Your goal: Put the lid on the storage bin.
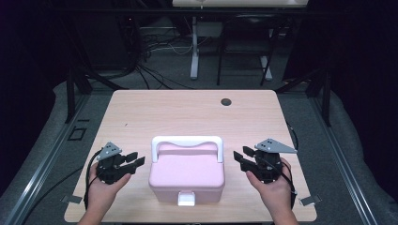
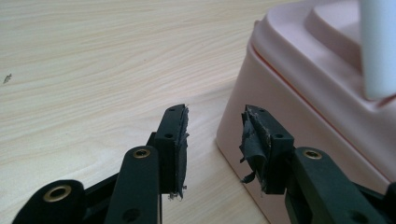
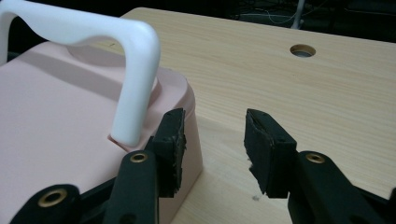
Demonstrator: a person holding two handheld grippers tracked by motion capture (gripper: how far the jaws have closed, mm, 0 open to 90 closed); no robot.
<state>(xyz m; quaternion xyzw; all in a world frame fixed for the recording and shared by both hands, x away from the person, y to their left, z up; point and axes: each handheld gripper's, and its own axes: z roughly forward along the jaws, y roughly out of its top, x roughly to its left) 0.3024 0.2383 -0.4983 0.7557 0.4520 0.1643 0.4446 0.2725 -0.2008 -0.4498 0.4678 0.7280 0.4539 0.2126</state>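
A pink lidded box (image 1: 187, 176) with a white handle (image 1: 187, 140) raised over its lid and a white front latch (image 1: 186, 198) stands near the table's front edge. My left gripper (image 1: 137, 160) hovers just left of the box, open, nothing between its jaws. In the left gripper view the left gripper (image 2: 215, 140) points at the box's side wall (image 2: 280, 121). My right gripper (image 1: 239, 156) stays just right of the box, open and empty. In the right gripper view the right gripper (image 3: 214, 140) sits beside the box corner (image 3: 187, 102) under the handle (image 3: 135, 70).
The light wooden table (image 1: 187, 112) has a round cable hole (image 1: 226, 101) at the back right. Black frame posts, cables and another desk's legs stand beyond the far edge. Grey floor surrounds the table.
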